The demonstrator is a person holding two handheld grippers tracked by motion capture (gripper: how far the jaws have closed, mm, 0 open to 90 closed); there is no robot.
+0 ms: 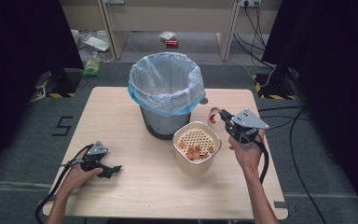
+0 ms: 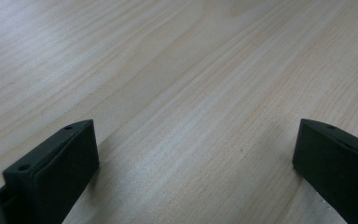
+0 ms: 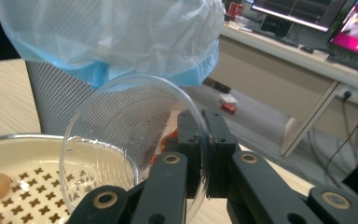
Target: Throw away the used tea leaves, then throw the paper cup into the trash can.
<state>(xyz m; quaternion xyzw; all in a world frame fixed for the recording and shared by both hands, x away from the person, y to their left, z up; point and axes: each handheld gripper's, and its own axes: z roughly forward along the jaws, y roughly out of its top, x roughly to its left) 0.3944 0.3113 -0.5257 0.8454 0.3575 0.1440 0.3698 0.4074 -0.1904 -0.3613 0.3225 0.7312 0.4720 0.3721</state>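
Observation:
My right gripper (image 1: pixel 224 116) is shut on the rim of a clear plastic cup (image 3: pixel 121 135), which it holds tilted on its side just right of the bin, above the table. Reddish bits (image 3: pixel 168 138) cling inside the cup (image 1: pixel 214 116). Below and left of it stands a cream strainer bowl (image 1: pixel 196 148) with a perforated insert and several brownish food pieces (image 1: pixel 195 152). Behind that is a mesh waste bin (image 1: pixel 164 93) lined with a pale blue bag (image 3: pixel 116 32). My left gripper (image 1: pixel 113 170) rests open on the wooden table (image 2: pixel 177 84) at the front left, nothing between its fingers (image 2: pixel 56 172).
The table's right edge (image 1: pixel 265 154) lies close to my right hand. Beyond the table are a desk, cables and small litter (image 1: pixel 170 39) on the grey floor. A monitor (image 3: pixel 354 28) glows in the right gripper view.

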